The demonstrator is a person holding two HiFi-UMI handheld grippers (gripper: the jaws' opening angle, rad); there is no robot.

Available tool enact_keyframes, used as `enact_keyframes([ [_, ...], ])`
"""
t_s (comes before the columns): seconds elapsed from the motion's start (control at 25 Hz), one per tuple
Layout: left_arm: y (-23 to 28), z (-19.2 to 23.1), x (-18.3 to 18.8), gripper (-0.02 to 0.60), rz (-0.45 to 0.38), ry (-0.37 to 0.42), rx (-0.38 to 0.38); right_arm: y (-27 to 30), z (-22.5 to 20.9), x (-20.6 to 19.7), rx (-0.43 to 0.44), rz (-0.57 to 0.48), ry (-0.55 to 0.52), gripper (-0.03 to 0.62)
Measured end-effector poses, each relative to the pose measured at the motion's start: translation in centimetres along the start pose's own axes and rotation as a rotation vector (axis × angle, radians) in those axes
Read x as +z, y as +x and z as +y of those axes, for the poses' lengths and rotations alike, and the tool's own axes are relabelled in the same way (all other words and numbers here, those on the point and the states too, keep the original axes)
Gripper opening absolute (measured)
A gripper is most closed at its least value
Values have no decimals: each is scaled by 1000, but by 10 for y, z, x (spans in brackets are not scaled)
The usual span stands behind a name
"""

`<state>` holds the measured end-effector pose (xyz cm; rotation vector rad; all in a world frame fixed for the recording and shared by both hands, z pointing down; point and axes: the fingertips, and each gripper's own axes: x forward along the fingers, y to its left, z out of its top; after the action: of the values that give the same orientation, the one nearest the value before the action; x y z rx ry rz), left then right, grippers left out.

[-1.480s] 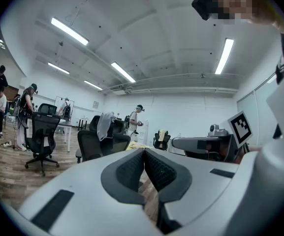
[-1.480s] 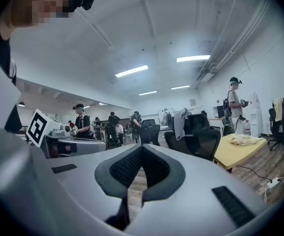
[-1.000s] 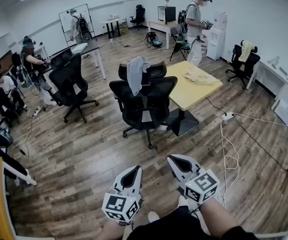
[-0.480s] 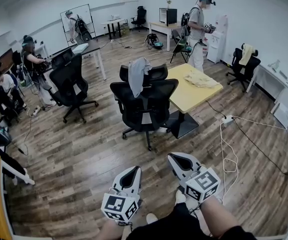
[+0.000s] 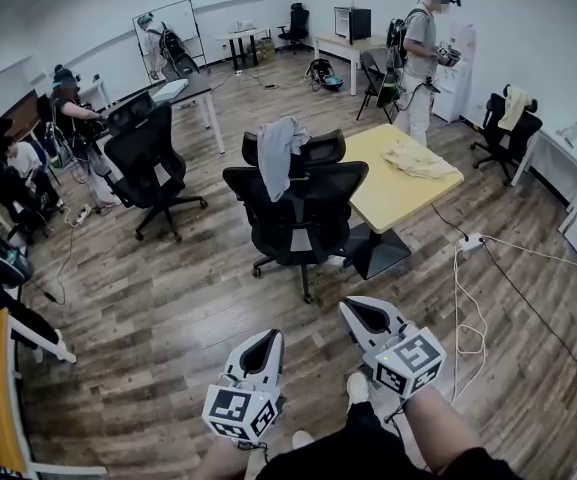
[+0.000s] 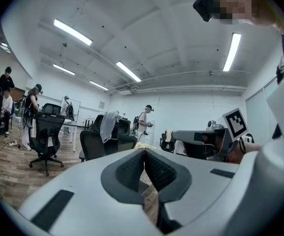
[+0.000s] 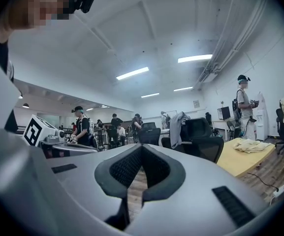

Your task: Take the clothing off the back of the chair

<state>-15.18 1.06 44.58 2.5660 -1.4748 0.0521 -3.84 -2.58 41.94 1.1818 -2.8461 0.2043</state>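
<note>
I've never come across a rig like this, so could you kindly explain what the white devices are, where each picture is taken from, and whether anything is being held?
There is no robot. A person holds a white two-jaw tool in each hand: the left gripper and the right gripper. The head view comes from a camera on the person's head, looking steeply down. Each gripper view comes from a camera riding on that gripper and looking along its jaws. Both pairs of jaws are shut and hold nothing. Ahead, a grey garment hangs over the back of a black office chair. Beside the chair is a yellow table with a crumpled cream cloth on it.
</note>
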Motion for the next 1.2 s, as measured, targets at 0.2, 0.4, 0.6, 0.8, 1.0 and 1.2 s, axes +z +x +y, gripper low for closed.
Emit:
enact_keyframes([
  [0.2,44,7,7,18,6,2,34,22,-43,5,35,5,8,12],
  [0.4,87,14,20,18,-1,17,64,46,-84,12,73,-1,12,12],
  [0.6,125,20,33,18,-12,28,103,67,-121,23,109,-10,9,12],
  [0.8,157,20,47,18,-32,38,137,75,-153,34,138,-17,-2,12],
  [1.0,181,19,61,18,-51,47,176,78,-180,45,164,-31,-7,12],
  [1.2,202,20,70,18,-63,53,214,82,-205,49,187,-34,-6,12],
])
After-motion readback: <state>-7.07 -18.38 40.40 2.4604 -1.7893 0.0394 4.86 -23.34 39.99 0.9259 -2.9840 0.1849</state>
